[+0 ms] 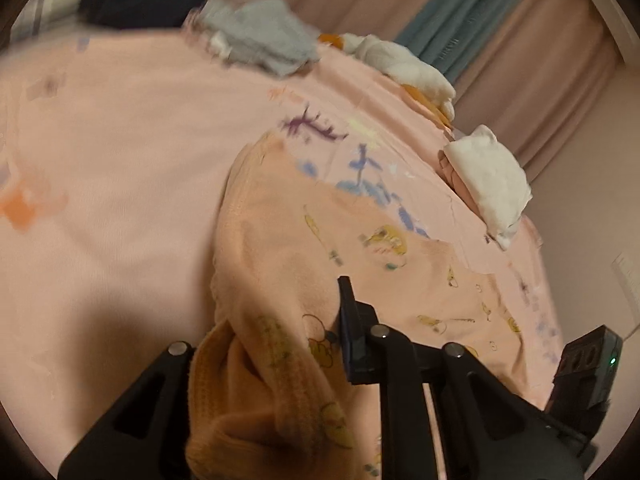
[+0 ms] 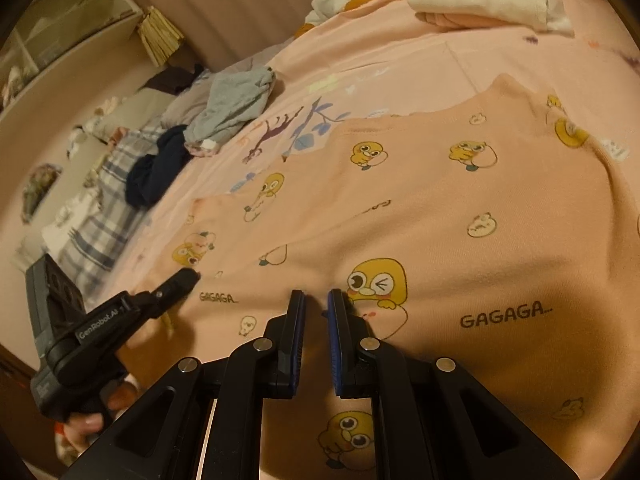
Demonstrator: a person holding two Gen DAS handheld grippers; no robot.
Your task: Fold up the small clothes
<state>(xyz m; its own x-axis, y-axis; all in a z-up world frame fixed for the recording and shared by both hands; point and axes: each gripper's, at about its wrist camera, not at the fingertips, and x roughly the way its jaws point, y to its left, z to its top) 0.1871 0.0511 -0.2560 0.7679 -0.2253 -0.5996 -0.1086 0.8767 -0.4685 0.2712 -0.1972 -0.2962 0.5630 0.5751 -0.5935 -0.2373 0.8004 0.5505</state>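
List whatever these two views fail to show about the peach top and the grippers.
- Left wrist view: one finger of the left gripper is buried under bunched peach top, so its grip is unclear.
- Right wrist view: the top's near hem is hidden behind the right gripper; its right side is cut off by the edge.
- Left wrist view: the grey garment is motion-blurred.

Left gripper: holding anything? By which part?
Yes: left gripper pinches the peach duck-print garment by its ribbed hem edge. Right gripper holds nothing, jaws slightly apart over the fabric.
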